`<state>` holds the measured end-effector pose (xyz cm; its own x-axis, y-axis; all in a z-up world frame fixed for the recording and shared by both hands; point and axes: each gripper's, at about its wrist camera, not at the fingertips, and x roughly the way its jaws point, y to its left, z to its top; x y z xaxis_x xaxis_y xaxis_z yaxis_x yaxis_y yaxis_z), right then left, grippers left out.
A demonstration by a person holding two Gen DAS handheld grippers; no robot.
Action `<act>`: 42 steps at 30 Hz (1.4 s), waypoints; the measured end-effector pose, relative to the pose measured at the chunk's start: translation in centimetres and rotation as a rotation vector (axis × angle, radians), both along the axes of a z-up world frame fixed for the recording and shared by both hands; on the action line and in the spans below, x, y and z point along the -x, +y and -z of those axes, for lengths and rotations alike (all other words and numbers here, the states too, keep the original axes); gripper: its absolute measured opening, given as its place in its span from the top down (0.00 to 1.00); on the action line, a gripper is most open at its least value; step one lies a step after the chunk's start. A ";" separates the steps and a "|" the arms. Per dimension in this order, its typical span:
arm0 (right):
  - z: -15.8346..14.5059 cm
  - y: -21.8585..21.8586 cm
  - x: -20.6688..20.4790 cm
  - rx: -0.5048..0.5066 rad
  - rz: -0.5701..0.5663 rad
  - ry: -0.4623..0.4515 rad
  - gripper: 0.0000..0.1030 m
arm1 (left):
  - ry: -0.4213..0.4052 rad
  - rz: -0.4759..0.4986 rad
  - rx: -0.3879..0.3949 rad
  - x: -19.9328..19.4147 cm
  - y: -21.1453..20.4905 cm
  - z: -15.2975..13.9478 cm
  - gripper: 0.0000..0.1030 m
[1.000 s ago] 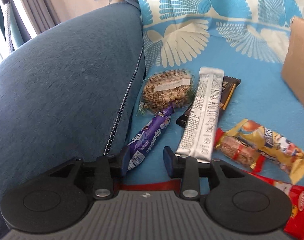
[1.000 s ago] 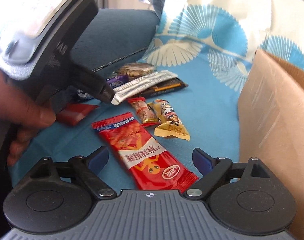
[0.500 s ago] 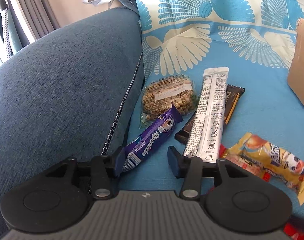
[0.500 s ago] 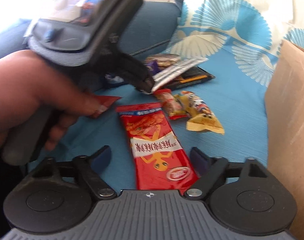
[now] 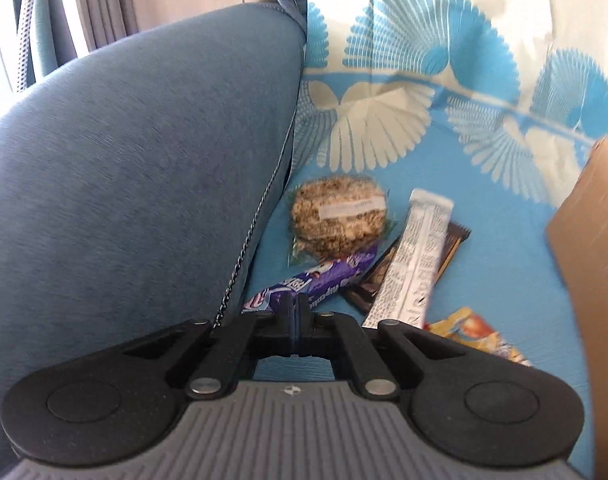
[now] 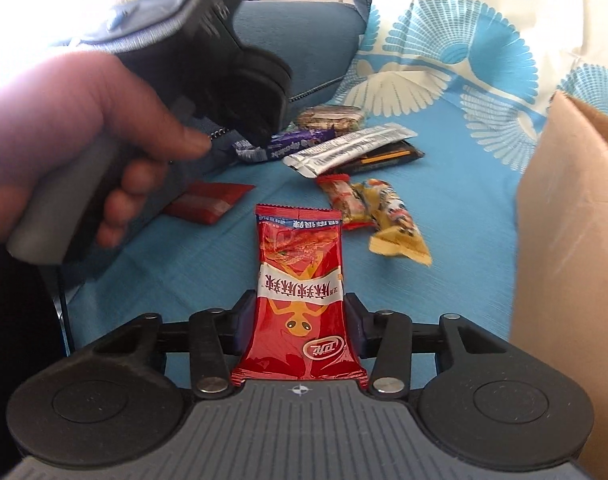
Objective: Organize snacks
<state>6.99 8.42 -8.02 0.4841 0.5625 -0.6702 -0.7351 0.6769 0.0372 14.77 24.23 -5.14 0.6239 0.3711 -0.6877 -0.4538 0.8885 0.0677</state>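
My left gripper (image 5: 295,307) is shut on the near end of a purple candy bar (image 5: 324,276), which lies on the blue patterned cloth (image 5: 496,264). The left gripper also shows in the right wrist view (image 6: 259,132) at that bar (image 6: 291,143). My right gripper (image 6: 299,320) has closed its fingers against both sides of a red snack packet (image 6: 299,292). Beyond lie a round oat cookie (image 5: 338,216), a silver stick packet (image 5: 414,256) over a dark chocolate bar (image 5: 452,242), and a yellow packet (image 6: 392,216).
A blue sofa armrest (image 5: 135,168) rises on the left. A brown cardboard box (image 6: 572,232) stands on the right. A small red packet (image 6: 207,202) lies under the left hand. A red-and-clear snack (image 6: 338,196) lies beside the yellow packet.
My left gripper has closed on the purple bar's end. My right gripper has moved forward over the red packet and closed on its sides.
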 end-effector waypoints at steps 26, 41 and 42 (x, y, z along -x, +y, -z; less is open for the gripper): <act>-1.3 -2.1 1.2 0.011 0.116 0.069 0.51 | 0.039 0.110 -0.090 -0.3 -1.5 -0.9 0.54; 0.7 -2.6 0.2 0.036 0.086 0.114 0.33 | 0.221 0.182 -0.271 -5.5 -2.6 4.3 0.47; 0.7 -2.6 0.2 0.037 0.084 0.112 0.32 | 0.202 0.175 -0.249 -5.3 -2.3 4.0 0.53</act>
